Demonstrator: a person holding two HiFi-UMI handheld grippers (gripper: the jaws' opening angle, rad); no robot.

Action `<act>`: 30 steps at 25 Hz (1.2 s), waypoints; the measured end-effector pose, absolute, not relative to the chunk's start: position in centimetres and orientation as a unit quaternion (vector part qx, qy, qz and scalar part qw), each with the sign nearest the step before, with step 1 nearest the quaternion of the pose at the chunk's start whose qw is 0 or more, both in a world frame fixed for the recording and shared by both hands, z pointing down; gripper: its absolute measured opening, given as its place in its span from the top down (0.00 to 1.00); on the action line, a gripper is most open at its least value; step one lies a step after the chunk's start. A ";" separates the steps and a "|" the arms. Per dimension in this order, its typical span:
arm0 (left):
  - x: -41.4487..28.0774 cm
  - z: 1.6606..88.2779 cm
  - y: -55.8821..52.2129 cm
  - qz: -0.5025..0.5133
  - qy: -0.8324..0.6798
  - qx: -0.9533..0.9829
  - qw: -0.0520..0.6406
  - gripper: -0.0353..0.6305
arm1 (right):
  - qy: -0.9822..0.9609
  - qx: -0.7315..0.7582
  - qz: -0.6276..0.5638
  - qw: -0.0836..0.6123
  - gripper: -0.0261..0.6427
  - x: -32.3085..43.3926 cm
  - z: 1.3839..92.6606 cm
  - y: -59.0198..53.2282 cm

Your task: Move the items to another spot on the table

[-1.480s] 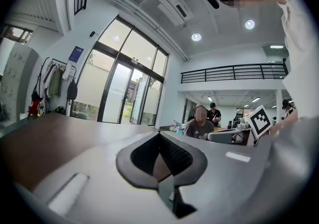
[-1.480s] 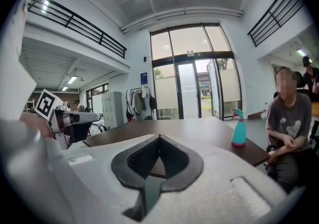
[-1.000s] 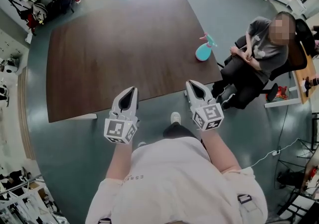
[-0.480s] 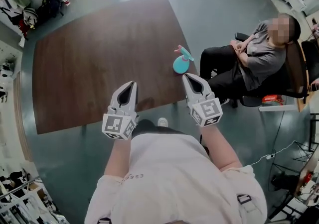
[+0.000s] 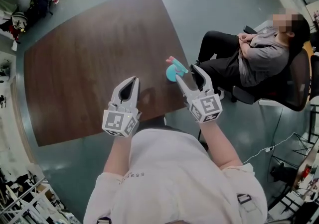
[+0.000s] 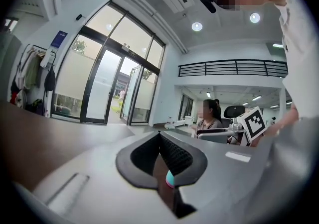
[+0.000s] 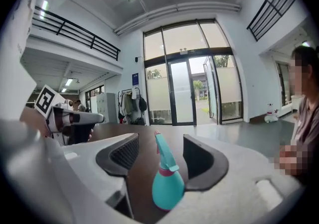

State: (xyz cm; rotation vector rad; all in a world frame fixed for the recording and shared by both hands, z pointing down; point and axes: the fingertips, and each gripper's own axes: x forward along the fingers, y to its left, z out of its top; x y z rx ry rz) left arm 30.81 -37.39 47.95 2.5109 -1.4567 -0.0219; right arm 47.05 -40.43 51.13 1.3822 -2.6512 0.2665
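In the head view, the spray bottle (image 5: 173, 68) stands upright on the table (image 5: 75, 68), close to the edge nearest a seated person (image 5: 259, 58). The right tool (image 5: 187, 72) is held out on a stretched forearm just beside the bottle, and the left tool (image 5: 130, 81) hangs over the table's near edge, well apart from it. The left gripper view shows that tool's jaws with their tips together and nothing held; only a sliver of teal shows through the gap lower down. In the right gripper view the jaws have just been opening and stand wide, pointing almost level, with the bottle between them and neither pad pressing on it. The bottle looks like thin, smooth plastic: probably light, a little slippery on its round teal belly, and easy to tip given its tall slanted nozzle. The best hold seems to be low on the belly or at the pink collar, squeezed gently and kept clear of the trigger.
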 end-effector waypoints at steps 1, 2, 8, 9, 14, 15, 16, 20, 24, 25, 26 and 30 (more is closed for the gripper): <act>30.9 48.2 -38.1 -0.006 -0.498 0.858 0.123 0.92 | -0.884 0.451 0.090 0.080 0.57 46.8 51.7 -40.9; 31.0 48.5 -38.7 -0.005 -0.497 0.858 0.127 0.92 | -0.887 0.444 0.094 0.090 0.57 46.5 52.3 -41.4; 31.5 50.6 -42.0 0.012 -0.489 0.861 0.140 0.92 | -0.892 0.419 0.112 0.128 0.57 45.4 55.8 -43.9; 31.3 50.9 -42.4 0.013 -0.490 0.860 0.143 0.92 | -0.893 0.414 0.113 0.136 0.57 45.1 56.4 -44.1; 30.6 52.6 -42.8 0.016 -0.499 0.852 0.158 0.92 | -0.897 0.402 0.115 0.141 0.69 44.9 57.9 -44.3; 30.4 52.9 -42.8 0.016 -0.501 0.850 0.160 0.92 | -0.898 0.401 0.111 0.140 0.76 44.8 58.0 -44.3; 30.2 53.1 -42.6 0.016 -0.503 0.849 0.162 0.92 | -0.900 0.399 0.105 0.142 0.77 44.6 58.0 -44.2; 29.7 53.1 -41.6 0.017 -0.508 0.846 0.159 0.92 | -0.903 0.392 0.092 0.150 0.77 44.3 58.0 -43.9; 28.9 52.2 -40.5 0.016 -0.517 0.842 0.152 0.92 | -0.901 0.398 0.089 0.146 0.78 44.6 57.4 -43.4; 28.6 52.0 -40.3 0.015 -0.520 0.841 0.149 0.92 | -0.900 0.401 0.089 0.144 0.78 44.6 57.1 -43.3; 28.2 51.7 -40.1 0.013 -0.523 0.840 0.147 0.92 | -0.900 0.403 0.088 0.141 0.78 44.6 56.8 -43.1; 27.5 50.1 -38.6 0.003 -0.531 0.837 0.133 0.92 | -0.897 0.411 0.094 0.137 0.78 45.1 55.1 -41.9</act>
